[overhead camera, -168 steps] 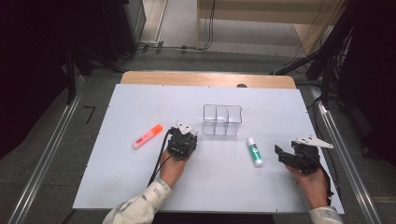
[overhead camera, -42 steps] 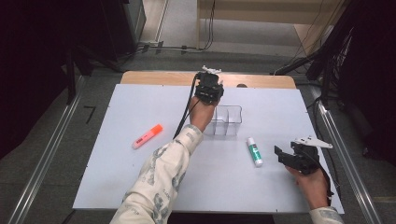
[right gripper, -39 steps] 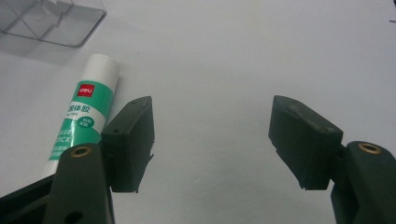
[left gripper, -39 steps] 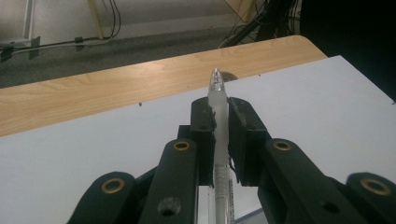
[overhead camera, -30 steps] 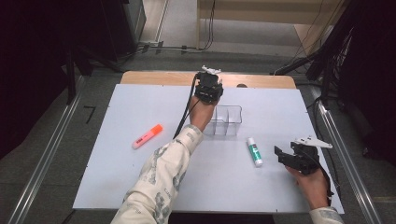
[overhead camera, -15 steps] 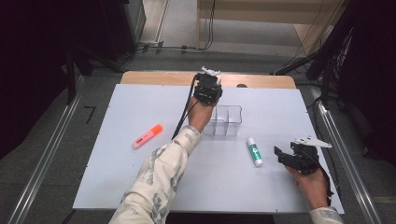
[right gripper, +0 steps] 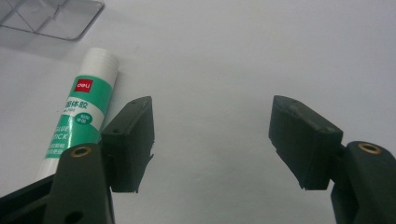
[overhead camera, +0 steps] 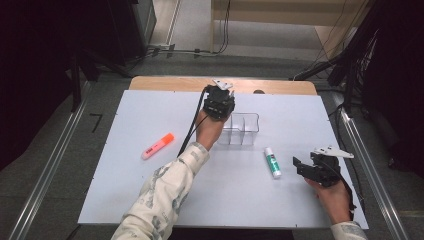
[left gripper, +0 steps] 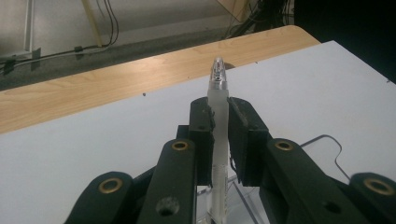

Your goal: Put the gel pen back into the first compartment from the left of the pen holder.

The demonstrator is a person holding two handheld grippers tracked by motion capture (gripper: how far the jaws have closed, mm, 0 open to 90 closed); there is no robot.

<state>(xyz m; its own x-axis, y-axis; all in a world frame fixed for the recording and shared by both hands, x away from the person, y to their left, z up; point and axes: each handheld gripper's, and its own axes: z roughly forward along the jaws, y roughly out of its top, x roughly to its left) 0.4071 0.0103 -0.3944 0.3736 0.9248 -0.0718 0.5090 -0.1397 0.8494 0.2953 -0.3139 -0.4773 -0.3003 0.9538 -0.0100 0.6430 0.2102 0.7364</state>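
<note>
Off to the left of my left tongs (overhead camera: 220,88), well apart from them and nearer my side of the white table (overhead camera: 125,200), lies the orange highlighter (overhead camera: 157,146), flat and slanted on the bare surface, touched by nothing.

My left tongs are stretched out toward the far edge of the table, my patterned sleeve (overhead camera: 162,195) running up to them. Their jaws are clamped on a clear pen (left gripper: 218,126): in the left gripper view (left gripper: 218,116) the frosted barrel stands squeezed between the two black pads, and its transparent tip sticks out past them toward the wooden strip (overhead camera: 170,83) at the table's far side. The lower part of the pen runs down between the jaws, where the see-through wall of the clear organizer (left gripper: 327,144) shows just under and to the right of them. From above, that organizer (overhead camera: 242,129) sits just to the right of and below my left hand (overhead camera: 209,129), its compartments side by side; I cannot tell whether the pen's lower end is inside one.

Between my two tongs, nearer the right ones, the glue stick (overhead camera: 272,162) lies flat on the table, green label up, white cap toward the organizer. In the right gripper view the glue stick (right gripper: 79,121) is just outside the left jaw, beside it, not between the pads.

My right tongs (overhead camera: 306,166) rest low near the table's right edge, jaws wide apart, with bare table between them (right gripper: 212,135).
</note>
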